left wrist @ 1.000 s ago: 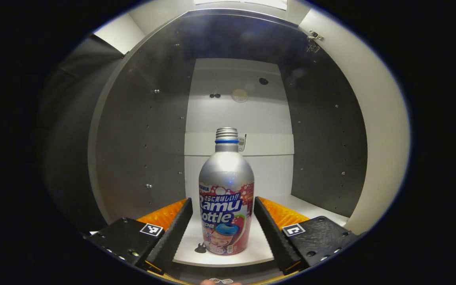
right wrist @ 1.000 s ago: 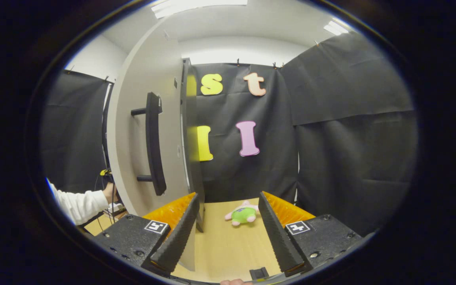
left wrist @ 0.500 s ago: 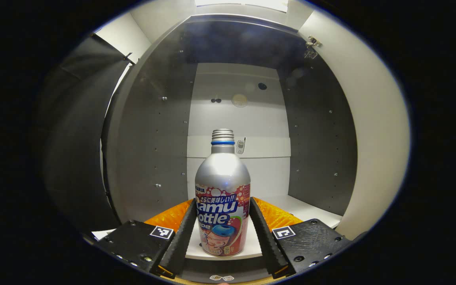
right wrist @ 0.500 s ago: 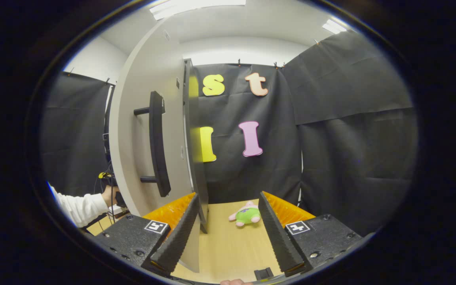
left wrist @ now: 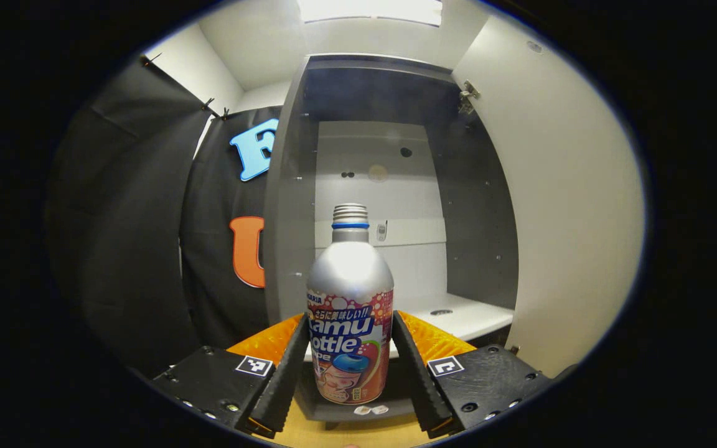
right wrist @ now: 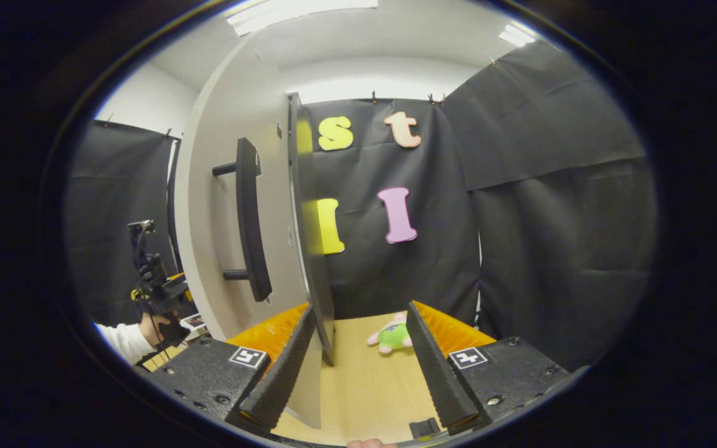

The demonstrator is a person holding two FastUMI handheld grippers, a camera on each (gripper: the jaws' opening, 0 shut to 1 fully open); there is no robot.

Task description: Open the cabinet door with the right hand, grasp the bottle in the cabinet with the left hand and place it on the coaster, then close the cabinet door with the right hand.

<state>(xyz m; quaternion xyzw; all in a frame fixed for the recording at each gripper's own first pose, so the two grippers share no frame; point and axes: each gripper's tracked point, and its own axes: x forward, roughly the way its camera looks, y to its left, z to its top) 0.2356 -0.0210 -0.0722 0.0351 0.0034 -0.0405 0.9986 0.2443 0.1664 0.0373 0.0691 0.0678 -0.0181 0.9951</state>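
In the left gripper view my left gripper (left wrist: 350, 367) is shut on the silver bottle (left wrist: 350, 292), both fingers pressing its printed label. The bottle stands upright, lifted in front of the open cabinet (left wrist: 389, 186), whose white shelf (left wrist: 458, 314) lies behind it. In the right gripper view my right gripper (right wrist: 361, 367) is open with nothing between its fingers. It sits just right of the open cabinet door (right wrist: 228, 205), beside the door's edge and its black bar handle (right wrist: 249, 218). At the far left of that view a hand holds the other gripper (right wrist: 156, 292).
A green and pink plush toy (right wrist: 393, 333) lies on the wooden table (right wrist: 358, 386) ahead of my right gripper. The opened door's white inner face (left wrist: 570, 186) stands to the right of the cabinet. Black cloth walls close the booth.
My left gripper closed on the bottle, then drew it back out of the cabinet and past the shelf edge. The right gripper has hardly moved beside the open door.
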